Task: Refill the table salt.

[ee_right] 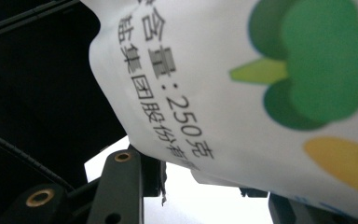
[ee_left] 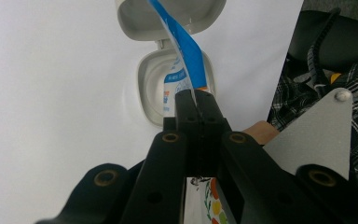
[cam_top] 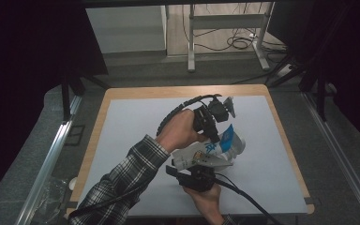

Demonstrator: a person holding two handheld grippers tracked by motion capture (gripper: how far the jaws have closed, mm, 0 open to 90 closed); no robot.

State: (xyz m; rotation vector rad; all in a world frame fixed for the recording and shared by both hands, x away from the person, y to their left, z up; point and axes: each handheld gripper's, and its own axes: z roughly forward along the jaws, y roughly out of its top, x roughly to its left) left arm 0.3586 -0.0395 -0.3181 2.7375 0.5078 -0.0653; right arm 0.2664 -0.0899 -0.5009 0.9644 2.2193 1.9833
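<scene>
A white pouch [cam_top: 200,153] with blue print is held up over the middle of the mat between both grippers. My left gripper [cam_top: 213,137] points down from above, shut on the pouch's blue top edge [ee_left: 187,52]. Under that edge, an open white flip-lid container [ee_left: 151,88] stands on the mat with its lid [ee_left: 168,18] folded back. My right gripper [cam_top: 193,172] comes in from the near side, shut on the pouch's lower part. In the right gripper view the pouch [ee_right: 261,93] shows green and yellow shapes and black lettering, and it covers the tips of my right gripper [ee_right: 205,179].
A pale grey mat [cam_top: 131,126] covers most of the wooden table [cam_top: 183,90]. A plaid sleeve [cam_top: 122,180] crosses the near left of the mat. Behind the table stand metal frame legs [cam_top: 191,51] with cables [cam_top: 236,43] on the floor.
</scene>
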